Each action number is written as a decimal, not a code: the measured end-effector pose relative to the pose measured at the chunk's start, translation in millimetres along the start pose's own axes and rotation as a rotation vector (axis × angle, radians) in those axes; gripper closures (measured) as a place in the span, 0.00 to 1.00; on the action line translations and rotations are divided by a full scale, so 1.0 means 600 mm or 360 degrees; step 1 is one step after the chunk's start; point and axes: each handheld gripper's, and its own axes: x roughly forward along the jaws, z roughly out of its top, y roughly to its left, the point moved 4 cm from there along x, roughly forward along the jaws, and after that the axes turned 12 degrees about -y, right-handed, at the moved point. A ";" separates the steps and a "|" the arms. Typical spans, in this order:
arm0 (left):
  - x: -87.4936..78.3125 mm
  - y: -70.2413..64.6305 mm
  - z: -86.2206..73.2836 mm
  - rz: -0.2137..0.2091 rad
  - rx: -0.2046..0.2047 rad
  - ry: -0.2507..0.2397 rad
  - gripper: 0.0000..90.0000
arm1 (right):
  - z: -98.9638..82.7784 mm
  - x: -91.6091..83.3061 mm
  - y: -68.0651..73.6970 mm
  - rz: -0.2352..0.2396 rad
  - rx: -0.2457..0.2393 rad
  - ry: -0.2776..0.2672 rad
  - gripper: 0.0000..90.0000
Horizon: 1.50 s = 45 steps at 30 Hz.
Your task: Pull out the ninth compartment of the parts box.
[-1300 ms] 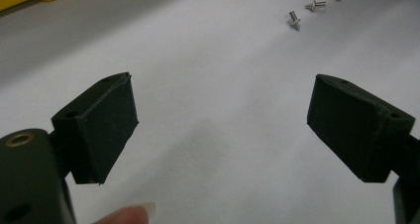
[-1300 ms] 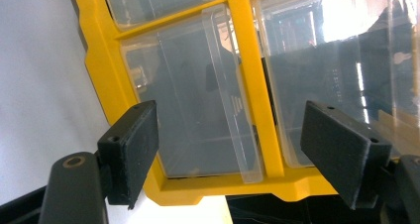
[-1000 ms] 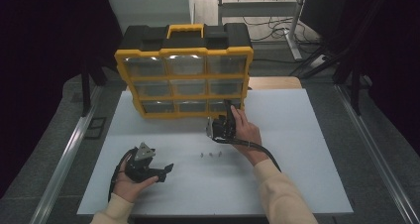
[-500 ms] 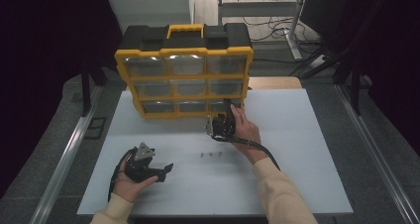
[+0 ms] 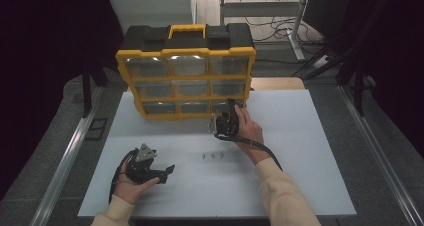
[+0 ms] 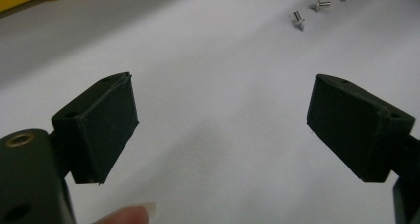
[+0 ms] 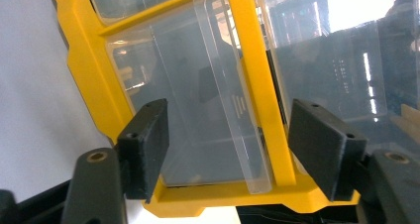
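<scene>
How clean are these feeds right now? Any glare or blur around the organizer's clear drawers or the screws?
Right gripper view: bright glare and reflections on the clear drawers of the organizer, contents unreadable. Left gripper view: screws slightly soft, jaw pads sharp, table evenly lit. High view: surroundings dark, table bright, drawer fronts shiny, screws tiny.

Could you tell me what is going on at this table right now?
A person works at the yellow organizer case with a tool in each hand. The right tool is at the bottom-right clear drawer, its jaws on either side of the drawer front and just been closing. The left tool rests open on the white table, near three small screws.
</scene>
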 end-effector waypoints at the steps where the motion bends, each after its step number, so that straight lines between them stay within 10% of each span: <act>1: 0.000 0.000 0.000 0.0000 0.0001 0.0000 0.14 | 0.000 0.000 0.000 -0.0001 -0.0007 -0.0004 0.39; 45: -0.001 0.003 0.000 0.0007 -0.0004 0.0000 0.14 | -0.013 0.017 -0.004 -0.0016 -0.0067 0.0042 0.66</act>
